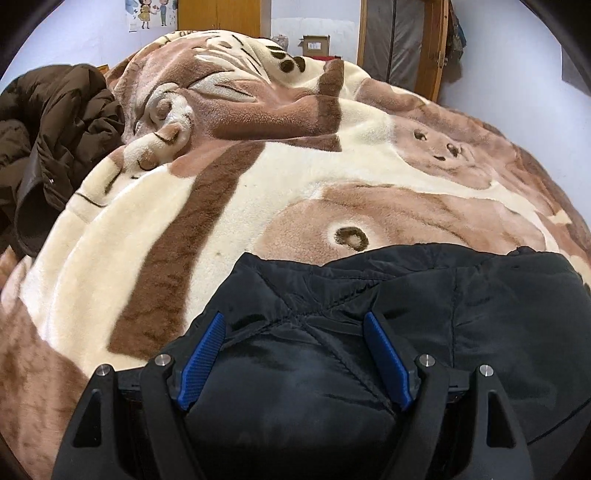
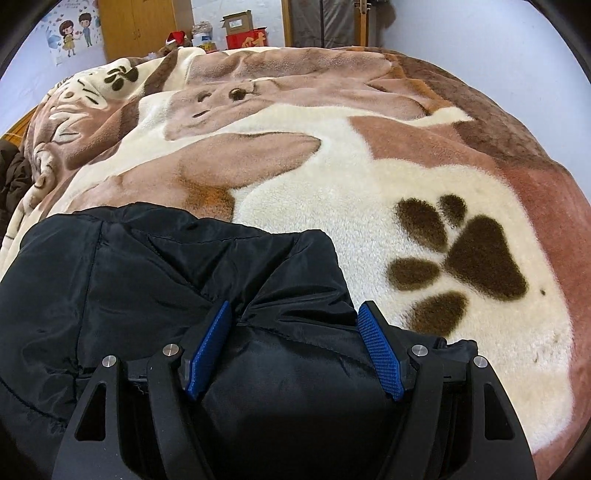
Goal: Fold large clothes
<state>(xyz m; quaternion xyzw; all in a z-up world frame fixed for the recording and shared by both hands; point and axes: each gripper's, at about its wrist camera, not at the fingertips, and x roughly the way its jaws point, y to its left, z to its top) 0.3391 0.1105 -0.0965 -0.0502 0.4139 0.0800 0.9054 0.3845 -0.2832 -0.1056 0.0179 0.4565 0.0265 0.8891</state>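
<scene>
A black padded jacket (image 1: 461, 306) lies folded at the near edge of a bed covered by a cream and brown plush blanket (image 1: 258, 192). My left gripper (image 1: 295, 325) is open, its blue pads (image 1: 205, 354) spread wide over the jacket's left part, with the fabric bulging between them. In the right wrist view the same jacket (image 2: 129, 273) fills the lower left. My right gripper (image 2: 295, 314) is open too, its blue pads (image 2: 380, 350) straddling the jacket's right end near its edge.
A dark brown coat (image 1: 48, 140) lies heaped at the bed's left edge. The blanket (image 2: 369, 177) with a paw print stretches right and far. Cardboard boxes (image 2: 240, 27), a wooden wardrobe (image 2: 140, 22) and a wall stand behind the bed.
</scene>
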